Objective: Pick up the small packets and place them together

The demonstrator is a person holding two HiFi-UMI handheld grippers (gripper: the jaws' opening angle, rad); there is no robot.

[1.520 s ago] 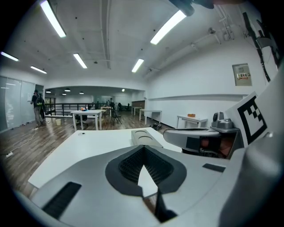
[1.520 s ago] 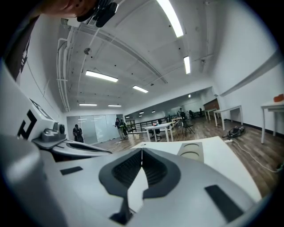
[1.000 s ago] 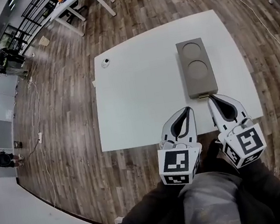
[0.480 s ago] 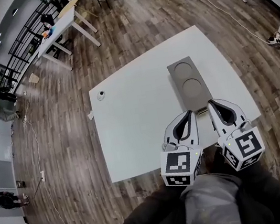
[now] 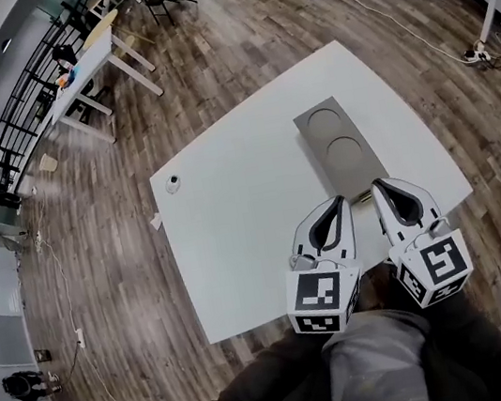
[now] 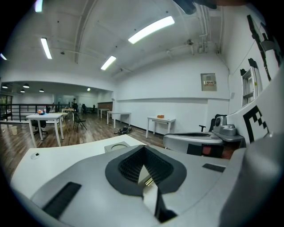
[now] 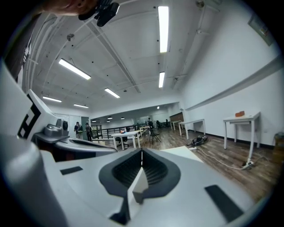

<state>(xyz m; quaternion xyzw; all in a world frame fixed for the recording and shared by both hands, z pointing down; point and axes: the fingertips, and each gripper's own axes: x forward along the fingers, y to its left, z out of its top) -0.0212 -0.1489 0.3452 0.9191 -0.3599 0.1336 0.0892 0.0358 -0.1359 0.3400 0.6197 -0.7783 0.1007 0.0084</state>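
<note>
**Hovering with both grippers shut at the near end of the tray**

No packet can be picked out for certain. The nearest candidate is a tan sliver at the near end of the grey tray, too small to say what it is. In the head view it lies just ahead of both sets of fingertips, in the gap between the two grippers. Whether either gripper touches it cannot be told.

The left gripper points at the tray's near end, with its tips just left of the sliver. In the left gripper view its fingers meet at the tips and leave a narrow slot lower down. A gold-edged strip shows through that slot. The view does not settle whether it sits in the slot or on the bench beyond.

The right gripper is beside the left one, with its tips at the tray's near right corner. Its fingers are pressed together with nothing between them.

The tray has two round hollows and lies lengthwise, away from the person, on the right half of the white bench. A small white round thing sits well apart from it, near the bench's left edge.

Each gripper has a cube with square markers, the left and the right, above the person's lap. Around the bench are a wooden floor and more tables farther off.
</note>
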